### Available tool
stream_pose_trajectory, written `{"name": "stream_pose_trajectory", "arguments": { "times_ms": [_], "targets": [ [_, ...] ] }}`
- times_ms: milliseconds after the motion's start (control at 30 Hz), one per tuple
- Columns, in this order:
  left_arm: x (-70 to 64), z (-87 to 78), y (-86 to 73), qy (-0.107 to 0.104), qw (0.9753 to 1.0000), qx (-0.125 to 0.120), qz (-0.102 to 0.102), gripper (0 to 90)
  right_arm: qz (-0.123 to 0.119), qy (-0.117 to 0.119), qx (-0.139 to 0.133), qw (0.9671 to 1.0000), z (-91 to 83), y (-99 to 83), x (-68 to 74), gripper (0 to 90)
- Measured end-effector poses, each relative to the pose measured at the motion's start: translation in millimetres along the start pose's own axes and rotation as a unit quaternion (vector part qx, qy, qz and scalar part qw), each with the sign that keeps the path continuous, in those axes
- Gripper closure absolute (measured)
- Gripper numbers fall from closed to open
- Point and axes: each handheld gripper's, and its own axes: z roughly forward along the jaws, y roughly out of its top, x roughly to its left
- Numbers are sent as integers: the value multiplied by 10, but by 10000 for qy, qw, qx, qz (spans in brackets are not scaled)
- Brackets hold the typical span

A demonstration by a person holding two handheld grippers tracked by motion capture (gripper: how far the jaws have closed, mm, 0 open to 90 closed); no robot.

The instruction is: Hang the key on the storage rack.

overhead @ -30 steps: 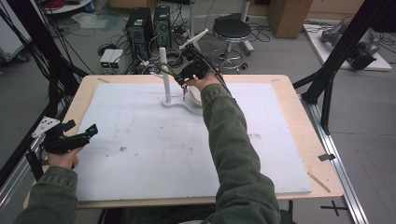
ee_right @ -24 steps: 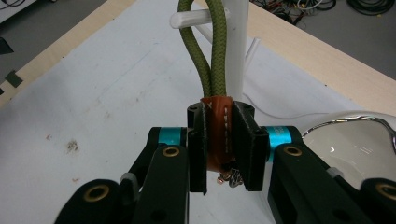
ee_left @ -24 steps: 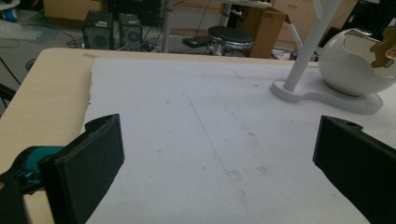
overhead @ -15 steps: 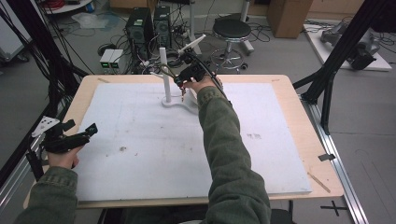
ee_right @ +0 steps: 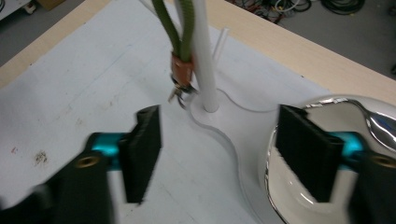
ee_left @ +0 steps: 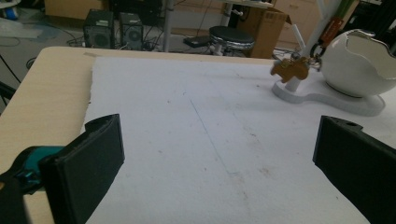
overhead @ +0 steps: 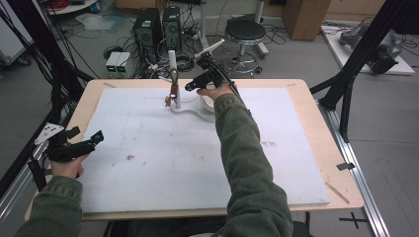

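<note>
The white stand point(overhead: 190, 106) sits at the far middle of the desk point(overhead: 316, 143), on the white sheet point(overhead: 197, 158) that covers most of it, and serves as the landmark here. A thin white post point(overhead: 173, 74) rises from the stand's left end; a round white bowl point(ee_left: 359, 63) with a broken-looking rim sits on its right end. A key ring on a green strap point(ee_right: 180, 28) hangs from the post, with a brown leather tab point(ee_right: 181, 70) below the strap and a small brown tag point(ee_left: 290, 70) dangling just beside the foot of the post.

The right gripper point(overhead: 200, 84) hovers just right of the post, above the stand, the arm in an olive sleeve point(overhead: 242, 148) stretched across the sheet to reach it. In the right gripper view its 2 fingers point(ee_right: 144, 149) are spread wide and hold nothing; the leather tab hangs beyond them, between them but apart from both, and the right finger is over the bowl's shiny inside. Nothing stands between the fingers and the strap except the post itself, which is close behind the strap.

The left gripper point(overhead: 74, 148) rests well away from the stand, at the near left edge of the sheet, its 2 fingers point(ee_left: 88, 163) released and wide apart, grasping nothing.

Beyond the desk, behind the stand, are 2 computer towers point(overhead: 158, 24), a round black stool point(overhead: 245, 32) and loose cables on the floor.
</note>
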Motion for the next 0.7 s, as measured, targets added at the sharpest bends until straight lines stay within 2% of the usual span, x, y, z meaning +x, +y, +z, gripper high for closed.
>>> {"name": "stream_pose_trajectory", "arguments": {
  "times_ms": [67,133,200,300,367,533,700],
  "targets": [
    [-5,1,-1,-15,10000,3,11,24,107,-161,-19,9998,-64,-37,-10,101],
    [-7,3,-1,-20,10000,4,12,24,181,-154,-24,9997,-138,-60,-16,90],
    [-9,7,-1,-18,10000,2,5,24,167,-178,-64,9997,-200,-74,-20,6],
    [-9,15,-2,-19,10000,-7,-6,24,65,-115,-120,9998,-290,-95,-28,7],
    [-10,15,-2,-22,10000,2,-10,24,45,-114,-50,9999,-331,-114,-33,6],
    [-14,3,2,-5,10000,-9,-18,24,32,-344,26,9994,-433,-160,-31,6],
    [-10,0,3,-2,10000,-17,-35,24,-53,-472,41,9989,-541,-201,-23,6]
  ]
}}
